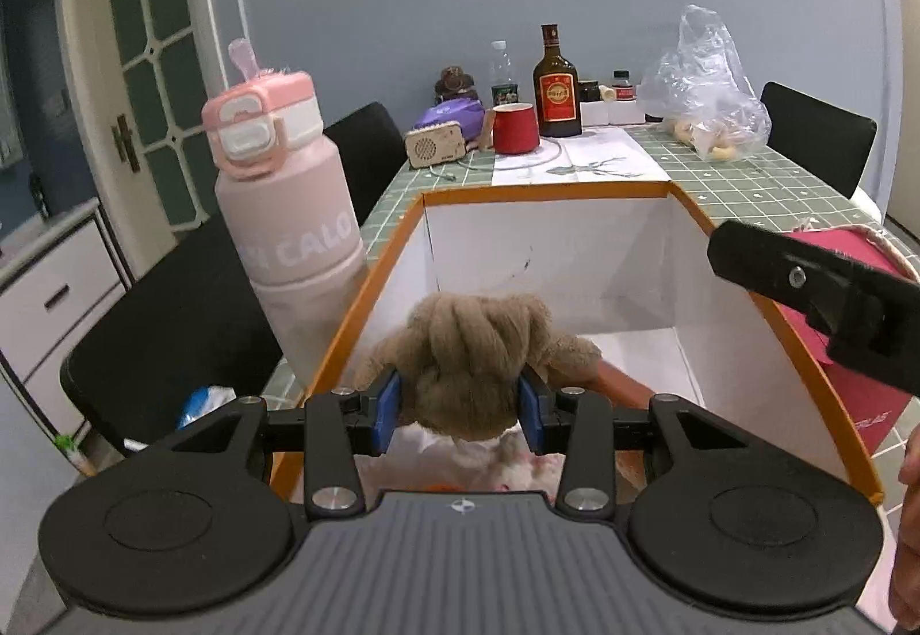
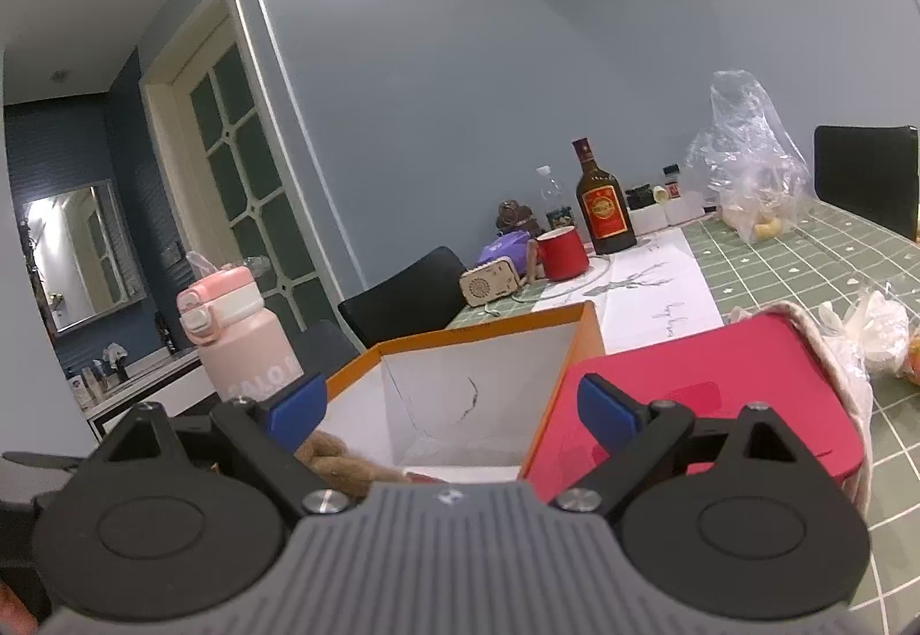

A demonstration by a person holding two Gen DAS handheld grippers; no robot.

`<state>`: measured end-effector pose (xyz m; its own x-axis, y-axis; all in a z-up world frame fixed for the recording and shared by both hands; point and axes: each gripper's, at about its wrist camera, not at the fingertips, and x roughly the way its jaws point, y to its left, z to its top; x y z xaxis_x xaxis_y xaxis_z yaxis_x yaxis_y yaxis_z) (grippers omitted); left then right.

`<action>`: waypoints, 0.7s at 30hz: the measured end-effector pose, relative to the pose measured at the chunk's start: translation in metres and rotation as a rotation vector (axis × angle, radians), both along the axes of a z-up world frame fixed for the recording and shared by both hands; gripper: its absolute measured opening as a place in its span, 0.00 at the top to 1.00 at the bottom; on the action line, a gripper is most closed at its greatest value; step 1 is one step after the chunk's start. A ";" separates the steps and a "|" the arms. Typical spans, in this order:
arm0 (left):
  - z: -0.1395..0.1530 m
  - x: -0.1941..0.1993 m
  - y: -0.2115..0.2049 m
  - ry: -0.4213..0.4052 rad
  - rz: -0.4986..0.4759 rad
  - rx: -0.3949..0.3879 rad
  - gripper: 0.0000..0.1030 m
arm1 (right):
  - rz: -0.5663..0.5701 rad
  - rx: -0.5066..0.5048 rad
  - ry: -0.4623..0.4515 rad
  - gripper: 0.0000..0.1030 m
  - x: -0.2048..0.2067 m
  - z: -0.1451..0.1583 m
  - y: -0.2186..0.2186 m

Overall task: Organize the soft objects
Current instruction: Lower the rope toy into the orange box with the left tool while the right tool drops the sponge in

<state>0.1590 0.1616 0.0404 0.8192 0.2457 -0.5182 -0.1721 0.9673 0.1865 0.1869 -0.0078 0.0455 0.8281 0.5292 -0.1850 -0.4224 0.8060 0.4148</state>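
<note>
A brown plush toy (image 1: 466,347) is held between the blue pads of my left gripper (image 1: 460,408), which is shut on it over the near end of an orange-rimmed white box (image 1: 546,191). Something white and pink (image 1: 517,462) lies in the box under the toy. My right gripper (image 2: 454,405) hovers open over the same box (image 2: 477,327), with nothing between its pads. A bit of the plush toy (image 2: 339,456) shows below its left finger. In the left wrist view one black right finger (image 1: 805,290) reaches in from the right above the box rim.
A pink water bottle (image 1: 287,209) stands against the box's left side and a red bag (image 2: 690,382) lies on its right. Farther back on the green checked tablecloth (image 1: 747,192) are a red mug (image 1: 514,127), a brown liquor bottle (image 1: 556,85) and a plastic bag (image 1: 707,88). Black chairs (image 1: 172,336) line the table.
</note>
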 end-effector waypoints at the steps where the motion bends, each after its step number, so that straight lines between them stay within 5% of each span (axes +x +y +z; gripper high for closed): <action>1: 0.000 0.000 0.000 -0.001 0.002 -0.002 0.55 | -0.003 0.001 0.004 0.10 0.001 0.000 0.001; 12: -0.011 0.017 -0.027 0.106 -0.048 0.089 0.59 | -0.011 0.026 0.018 0.11 0.000 -0.001 -0.003; 21: -0.011 0.015 -0.032 0.047 -0.150 0.020 0.59 | -0.024 0.053 0.022 0.11 0.001 -0.001 -0.010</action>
<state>0.1742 0.1294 0.0295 0.8226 0.1327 -0.5529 -0.0166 0.9776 0.2100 0.1882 -0.0175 0.0445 0.8369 0.5185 -0.1754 -0.3932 0.7924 0.4664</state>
